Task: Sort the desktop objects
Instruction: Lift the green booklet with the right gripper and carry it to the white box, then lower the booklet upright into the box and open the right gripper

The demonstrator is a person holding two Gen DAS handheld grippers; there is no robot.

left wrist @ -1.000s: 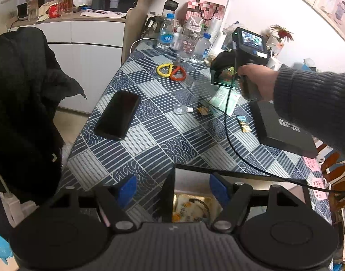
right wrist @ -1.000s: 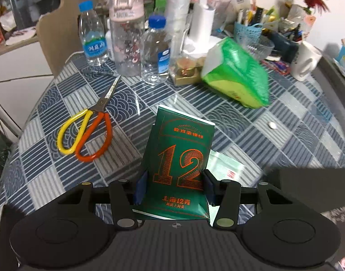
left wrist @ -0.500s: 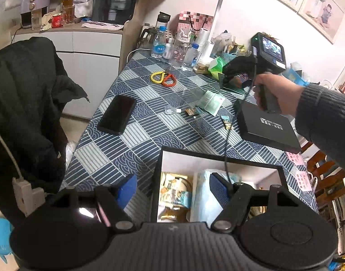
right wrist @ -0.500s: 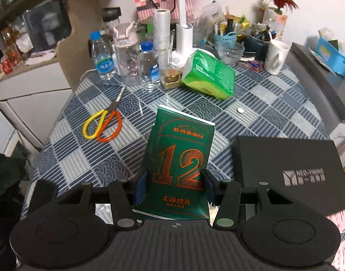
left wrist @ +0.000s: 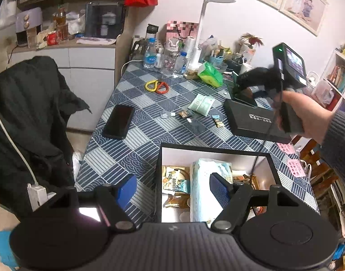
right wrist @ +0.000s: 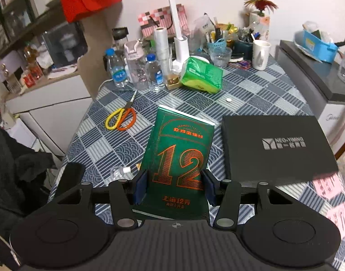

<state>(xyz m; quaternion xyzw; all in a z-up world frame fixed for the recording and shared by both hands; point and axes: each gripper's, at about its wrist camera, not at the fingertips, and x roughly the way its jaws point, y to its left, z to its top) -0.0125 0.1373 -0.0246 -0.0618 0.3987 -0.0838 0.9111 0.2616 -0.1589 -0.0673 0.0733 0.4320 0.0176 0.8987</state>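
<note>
- Right hand-held gripper [right wrist: 173, 188] pinches the green book [right wrist: 180, 158] by its two side edges, long axis pointing straight ahead away from the camera, held up off the counter [right wrist: 251, 94].
- Open box [left wrist: 214, 153]: right under the left hand-held gripper [left wrist: 172, 189], whose pads stand spread with nothing between them; the book lies beyond the box.
- Black case [right wrist: 276, 144]: just right of the book.
- Scissors [right wrist: 121, 119]: beyond the book, to its left.

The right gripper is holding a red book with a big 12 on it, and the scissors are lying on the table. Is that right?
Not quite. The book is green, not red; only the big 12 and the lettering are orange. The right wrist view shows it clamped between the jaws of the right gripper. The rest holds: the scissors are lying on the table.
</note>
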